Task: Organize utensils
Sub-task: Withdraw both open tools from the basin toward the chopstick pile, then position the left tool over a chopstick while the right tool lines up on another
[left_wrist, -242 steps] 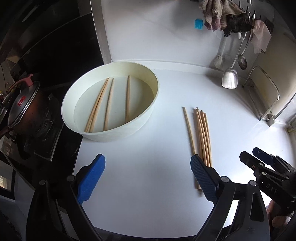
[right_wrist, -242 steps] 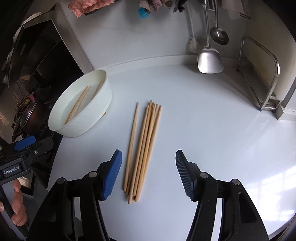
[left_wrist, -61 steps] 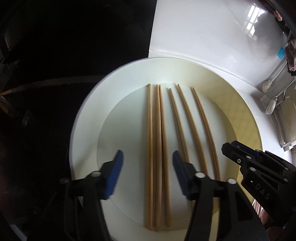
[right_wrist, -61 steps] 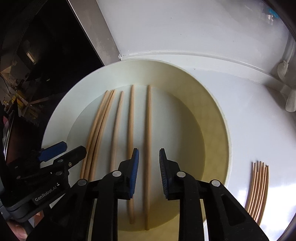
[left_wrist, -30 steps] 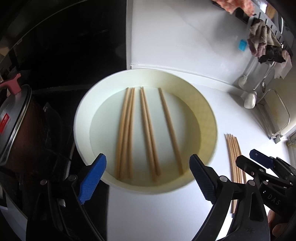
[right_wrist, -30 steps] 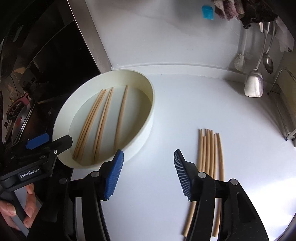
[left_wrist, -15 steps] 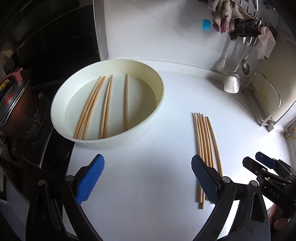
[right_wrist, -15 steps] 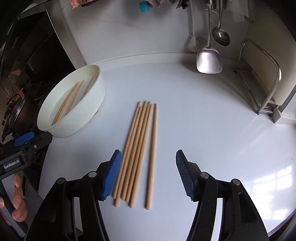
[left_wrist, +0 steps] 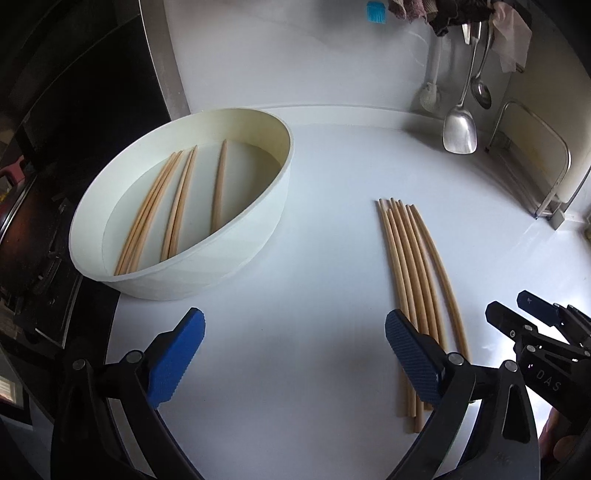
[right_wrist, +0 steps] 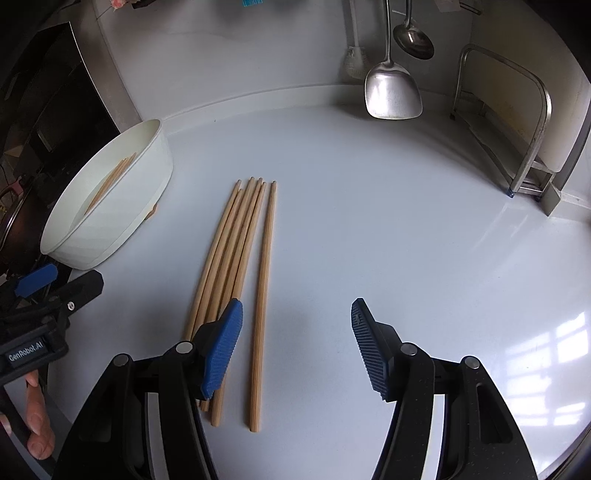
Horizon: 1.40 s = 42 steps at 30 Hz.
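Both tongs held apart above the white desk (right_wrist: 369, 221).
Six loose wooden chopsticks (right_wrist: 236, 258) are laid beside the round white basin (left_wrist: 207, 269); left tongs (left_wrist: 293, 354) and right tongs (right_wrist: 295, 347) grip nothing.

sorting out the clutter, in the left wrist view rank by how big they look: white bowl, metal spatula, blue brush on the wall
1. white bowl, by far the largest
2. metal spatula
3. blue brush, smallest, though cut off by the frame edge and farthest away

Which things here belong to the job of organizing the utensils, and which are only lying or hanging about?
Belongs to the job:
- loose chopsticks on the counter
- white bowl
- chopsticks in the bowl
- left gripper and right gripper, jaws apart, holding nothing

Just about:
- hanging metal spatula
- ladle
- metal rack
- white brush
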Tool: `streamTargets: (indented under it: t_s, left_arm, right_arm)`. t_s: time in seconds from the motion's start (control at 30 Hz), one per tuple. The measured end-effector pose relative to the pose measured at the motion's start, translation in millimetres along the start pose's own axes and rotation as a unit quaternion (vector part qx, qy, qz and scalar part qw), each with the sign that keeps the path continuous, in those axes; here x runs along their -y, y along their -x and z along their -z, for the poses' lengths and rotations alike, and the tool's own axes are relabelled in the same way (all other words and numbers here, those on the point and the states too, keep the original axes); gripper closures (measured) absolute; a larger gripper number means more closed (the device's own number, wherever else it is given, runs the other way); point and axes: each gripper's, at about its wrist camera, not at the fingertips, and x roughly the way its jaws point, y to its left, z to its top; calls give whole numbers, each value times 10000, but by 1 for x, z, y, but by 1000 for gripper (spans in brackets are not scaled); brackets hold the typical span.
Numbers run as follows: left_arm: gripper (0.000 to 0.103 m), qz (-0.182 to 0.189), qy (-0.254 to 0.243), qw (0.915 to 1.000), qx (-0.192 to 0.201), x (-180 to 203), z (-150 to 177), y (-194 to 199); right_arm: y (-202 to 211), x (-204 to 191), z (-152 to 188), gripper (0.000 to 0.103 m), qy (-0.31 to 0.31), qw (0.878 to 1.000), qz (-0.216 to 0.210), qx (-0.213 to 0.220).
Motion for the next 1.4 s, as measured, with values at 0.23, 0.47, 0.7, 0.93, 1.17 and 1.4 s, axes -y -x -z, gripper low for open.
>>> streamTargets:
  t_s: [0.23,0.47,0.7,0.93,1.17,1.4]
  left_arm:
    - [7,28,-56,9999,138,4,5,-16]
    - [7,187,-6,9998,8,8,1,-28]
    - [7,343,-58,9994,-79,20,3,-33]
    - [7,439,-140,9987,-198,34,6,-41]
    - [7,379,-181,9985,-350,43,10,-52]
    - [7,305,-233,9983,-446,48,17,-56]
  right_arm:
    - [-18,-7,7,44,48,9998,128,139]
    - [-35,-12,7,44,194,9989,417,54]
    - [-38,-11,10,44,377,9973,621,84]
    - [-37,10,8,44,271,9969,735,121]
    - [-37,17,8,44,243,9973,681,115]
    - [-36,19,9,44,238,9976,630,132]
